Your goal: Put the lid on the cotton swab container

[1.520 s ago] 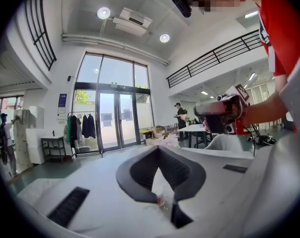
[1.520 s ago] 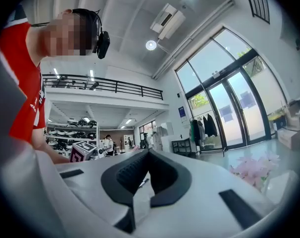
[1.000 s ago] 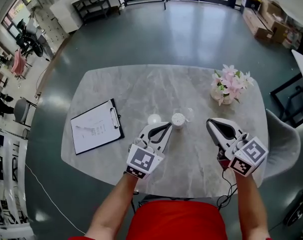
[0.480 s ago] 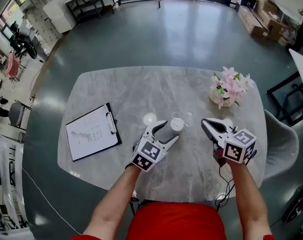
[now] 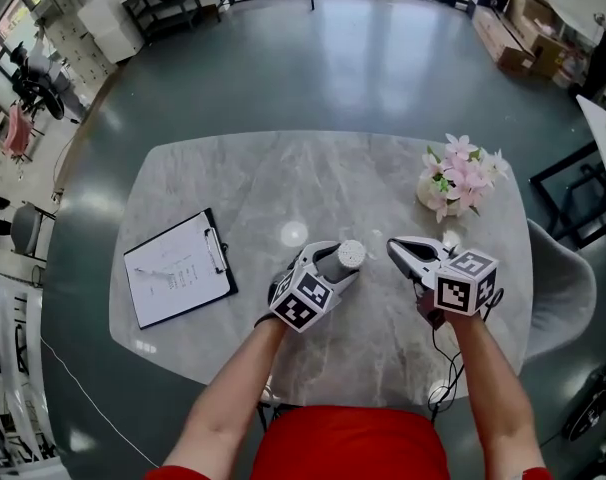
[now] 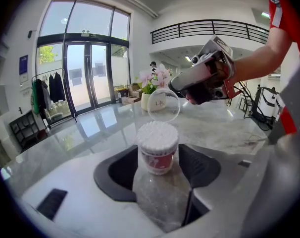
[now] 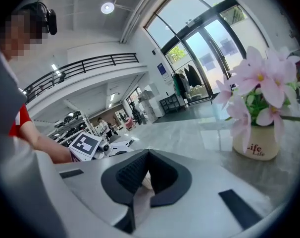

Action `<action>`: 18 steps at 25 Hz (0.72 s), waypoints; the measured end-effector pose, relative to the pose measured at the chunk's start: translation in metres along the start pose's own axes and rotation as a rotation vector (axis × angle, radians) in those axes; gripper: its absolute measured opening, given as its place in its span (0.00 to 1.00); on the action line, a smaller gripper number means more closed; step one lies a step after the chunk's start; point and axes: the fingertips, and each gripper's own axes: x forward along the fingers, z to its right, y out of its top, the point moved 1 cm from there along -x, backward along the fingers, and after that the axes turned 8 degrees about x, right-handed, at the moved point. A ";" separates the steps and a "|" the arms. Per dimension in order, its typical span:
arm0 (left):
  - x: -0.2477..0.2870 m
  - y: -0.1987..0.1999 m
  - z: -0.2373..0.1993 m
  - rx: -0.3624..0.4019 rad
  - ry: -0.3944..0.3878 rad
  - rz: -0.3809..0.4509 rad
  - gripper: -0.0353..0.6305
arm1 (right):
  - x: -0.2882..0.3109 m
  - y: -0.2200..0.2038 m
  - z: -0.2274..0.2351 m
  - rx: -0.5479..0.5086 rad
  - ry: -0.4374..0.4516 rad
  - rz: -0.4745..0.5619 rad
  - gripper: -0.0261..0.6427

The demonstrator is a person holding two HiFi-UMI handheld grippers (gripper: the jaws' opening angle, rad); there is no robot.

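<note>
Left gripper [image 5: 341, 261] jaws opening, wide around the upright container [image 6: 157, 148], not touching it
Axis vertical, swabs up; the clear lid [image 6: 163, 105] beyond it shows only in the left gripper view; right gripper [image 5: 395, 248] jaws closed on nothing

Two bare forearms reach forward. The left forearm [image 5: 233, 383] ends in the left tongs [image 5: 343, 260], held low over the counter [image 5: 283, 178]. Their jaws are opening and stand on either side of the cotton swab container [image 6: 158, 150] without pressing it. The right forearm [image 5: 488, 378] holds the right tongs [image 5: 395, 248] just right of the container, tips pointing toward it, jaws closed together. Each pair carries a marker cube near the wrist.
</note>
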 end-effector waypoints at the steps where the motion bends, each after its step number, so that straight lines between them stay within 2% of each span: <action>1: 0.001 0.001 -0.001 0.002 0.002 0.003 0.48 | 0.003 0.000 -0.003 -0.009 0.010 -0.010 0.05; 6: 0.002 0.001 0.001 0.010 -0.011 0.005 0.47 | 0.016 0.005 -0.024 -0.049 0.062 -0.042 0.05; 10: 0.005 -0.002 0.004 0.018 -0.024 0.000 0.47 | 0.033 -0.004 -0.039 -0.100 0.094 -0.115 0.05; 15: 0.007 -0.001 0.004 0.017 -0.029 0.007 0.47 | 0.053 -0.032 -0.047 -0.207 0.064 -0.257 0.05; 18: 0.008 0.000 0.003 0.020 -0.029 0.014 0.47 | 0.059 -0.043 -0.049 -0.250 0.039 -0.303 0.05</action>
